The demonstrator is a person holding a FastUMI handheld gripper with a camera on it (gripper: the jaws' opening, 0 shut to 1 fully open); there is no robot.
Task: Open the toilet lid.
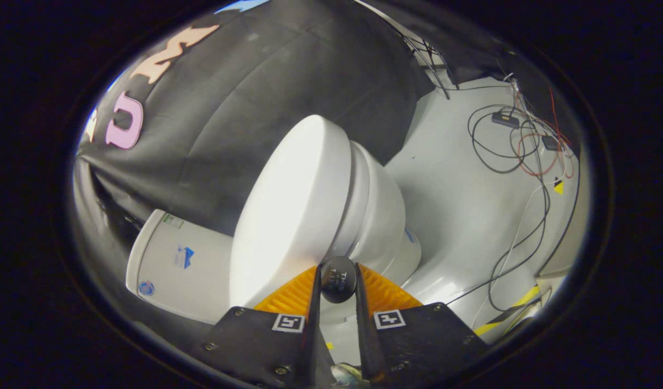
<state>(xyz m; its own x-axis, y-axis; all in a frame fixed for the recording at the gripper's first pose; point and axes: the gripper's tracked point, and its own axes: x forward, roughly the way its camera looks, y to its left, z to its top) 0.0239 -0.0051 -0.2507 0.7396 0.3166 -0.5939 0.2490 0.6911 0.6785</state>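
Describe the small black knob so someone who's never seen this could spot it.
Start at the white toilet on the grey floor, then its smooth white lid. At the lid's front edge sits the small black round knob, gripped between the gripper's orange ribbed fingers, the only dark ball there.

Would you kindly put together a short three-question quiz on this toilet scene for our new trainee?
1. True or false: the gripper has both fingers pressed on a black knob.
2. Multiple choice: the lid is A) lying flat on the seat, B) raised off the seat, C) removed and on the floor.
3. Short answer: what lies loose on the floor beyond the toilet bowl?

Key
1. True; the orange fingers close on the knob at the lid's edge.
2. B; a gap shows between lid and seat.
3. Cables, black, red and white.
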